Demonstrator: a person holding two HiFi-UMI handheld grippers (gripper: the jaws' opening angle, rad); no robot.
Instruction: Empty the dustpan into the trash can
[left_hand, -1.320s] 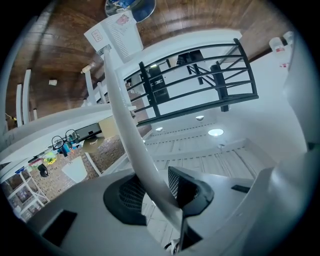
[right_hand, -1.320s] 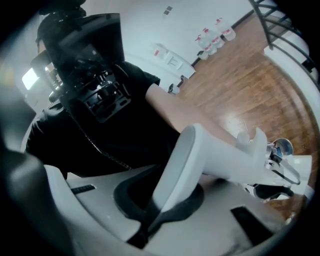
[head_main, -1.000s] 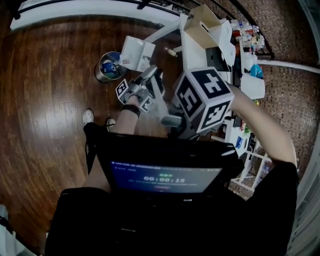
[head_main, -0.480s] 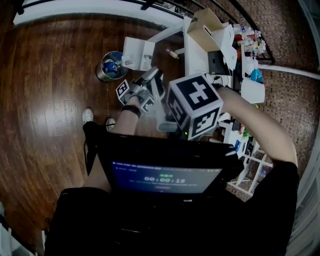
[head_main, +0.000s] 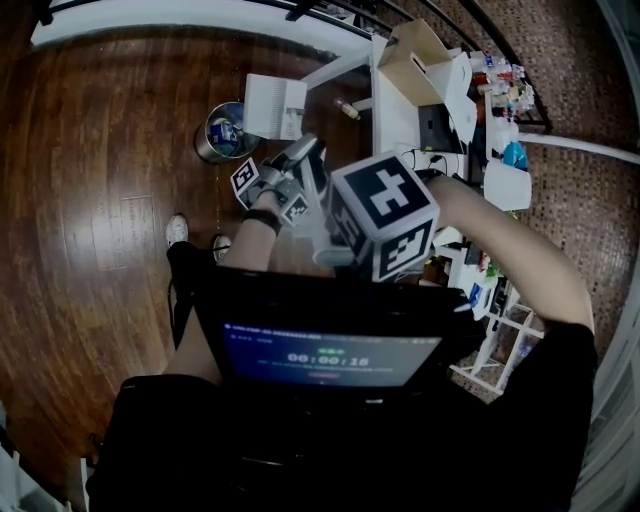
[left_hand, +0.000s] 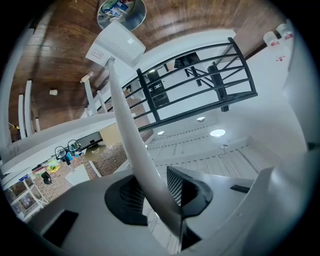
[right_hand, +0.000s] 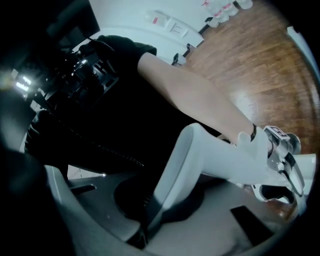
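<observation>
The handle (left_hand: 125, 130) is clamped by the left gripper (left_hand: 167, 200) and the right gripper (right_hand: 150, 210), and the dustpan (head_main: 275, 105) is held just beside the trash can (head_main: 222, 132).

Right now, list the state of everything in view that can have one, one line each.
left gripper: shut on the dustpan handle.
right gripper: shut on the same handle's end.
trash can: upright, open, trash inside.
dustpan: held up beside the trash can's rim; contents not visible.
cardboard box: flaps open.
screen: on, showing a timer.
</observation>
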